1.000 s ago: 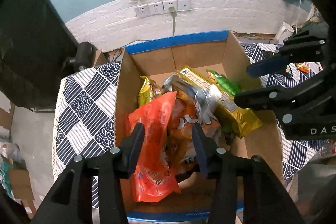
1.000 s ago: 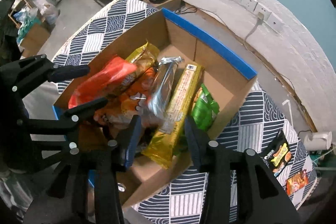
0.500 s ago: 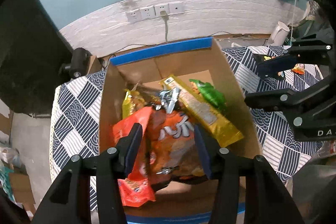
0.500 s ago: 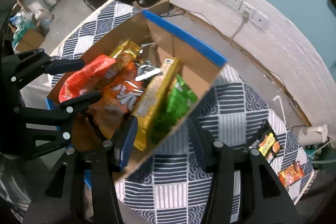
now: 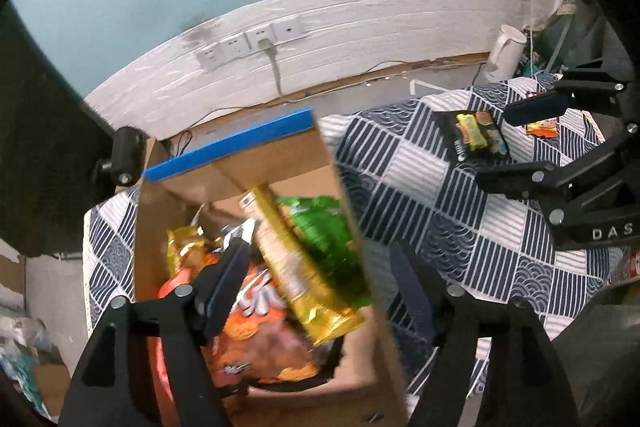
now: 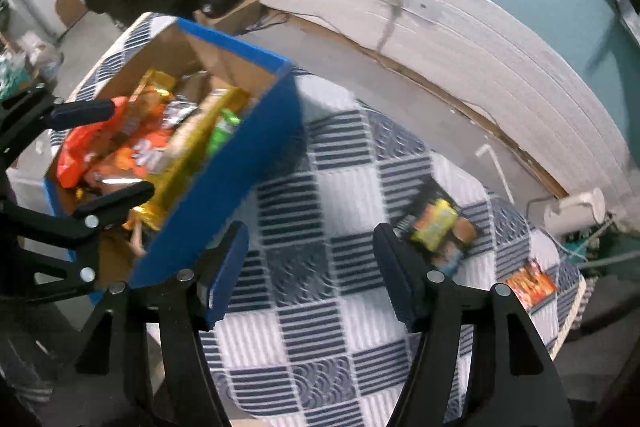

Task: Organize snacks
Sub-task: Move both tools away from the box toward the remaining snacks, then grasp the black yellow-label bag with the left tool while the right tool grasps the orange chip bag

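Note:
A cardboard box with a blue rim (image 5: 236, 147) (image 6: 224, 171) stands on the left of the patterned table and holds several snack bags: orange (image 5: 256, 311), gold (image 5: 296, 267), green (image 5: 320, 227). My left gripper (image 5: 320, 275) is open over the box's right wall, its left finger above the bags. My right gripper (image 6: 312, 263) is open and empty above the tablecloth, right of the box. A black snack pack (image 6: 436, 227) (image 5: 476, 135) and a small orange packet (image 6: 528, 283) (image 5: 542, 127) lie on the table's right part.
The table wears a navy and white checked cloth (image 6: 320, 307). A white kettle (image 6: 576, 211) (image 5: 504, 51) stands beyond the far right edge. A white wall with sockets (image 5: 248, 43) runs behind. Floor clutter lies at the far left.
Both grippers have swung right. The box has shifted left in both views, and the right gripper has come off the box and now hangs over the bare cloth. The loose packets have come nearer.

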Demonstrator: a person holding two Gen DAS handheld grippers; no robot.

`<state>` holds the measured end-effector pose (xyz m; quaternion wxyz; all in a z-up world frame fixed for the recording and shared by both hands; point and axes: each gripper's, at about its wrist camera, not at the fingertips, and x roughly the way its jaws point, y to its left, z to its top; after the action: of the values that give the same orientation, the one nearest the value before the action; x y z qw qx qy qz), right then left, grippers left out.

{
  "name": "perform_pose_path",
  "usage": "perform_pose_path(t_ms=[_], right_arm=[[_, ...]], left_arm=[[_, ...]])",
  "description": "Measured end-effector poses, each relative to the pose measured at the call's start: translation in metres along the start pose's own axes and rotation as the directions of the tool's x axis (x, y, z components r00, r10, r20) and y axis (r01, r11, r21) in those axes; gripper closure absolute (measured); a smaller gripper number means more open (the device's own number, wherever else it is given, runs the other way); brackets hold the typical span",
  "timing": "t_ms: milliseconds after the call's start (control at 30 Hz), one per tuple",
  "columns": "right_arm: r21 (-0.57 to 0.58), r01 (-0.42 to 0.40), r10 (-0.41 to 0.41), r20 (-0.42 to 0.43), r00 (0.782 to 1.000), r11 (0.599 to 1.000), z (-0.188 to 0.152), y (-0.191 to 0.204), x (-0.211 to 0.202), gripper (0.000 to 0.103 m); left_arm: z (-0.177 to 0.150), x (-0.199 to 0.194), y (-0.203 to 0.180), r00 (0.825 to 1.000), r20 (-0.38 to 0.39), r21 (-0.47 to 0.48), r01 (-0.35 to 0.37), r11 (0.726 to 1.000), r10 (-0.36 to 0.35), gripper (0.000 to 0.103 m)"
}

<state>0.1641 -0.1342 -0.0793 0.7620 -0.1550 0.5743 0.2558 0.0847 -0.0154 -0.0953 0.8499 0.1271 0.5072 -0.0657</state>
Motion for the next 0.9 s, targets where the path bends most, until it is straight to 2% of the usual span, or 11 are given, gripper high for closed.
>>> perform_pose_path(t_ms=[100,433,667,900], right_arm=[[0.038,0.023,-0.022,-0.010,1.000,0.999,-0.008,-0.029,0.004,0.037],[0.164,0.077,-0.069,-0.056,0.996,0.983,-0.026,-0.124,0.034,0.037],[0.201,0.114,-0.099,-0.084,0.992,0.973,-0.020,-0.166,0.058,0.035],[0.208,0.136,-0.112,-0.124,0.986,0.969,-0.011,-0.193,0.090,0.034]], left_arm=[[0.011,0.005,-0.017,1.000,-0.001,0.019,-0.008,1.000,0.008,0.022],[0.053,0.052,-0.056,0.999,-0.049,0.067,-0.001,0.998,0.004,0.022],[0.082,0.095,-0.080,0.995,-0.100,0.057,0.020,0.998,-0.015,0.022],[0.104,0.131,-0.100,0.994,-0.106,0.139,-0.011,0.990,0.026,0.022]])
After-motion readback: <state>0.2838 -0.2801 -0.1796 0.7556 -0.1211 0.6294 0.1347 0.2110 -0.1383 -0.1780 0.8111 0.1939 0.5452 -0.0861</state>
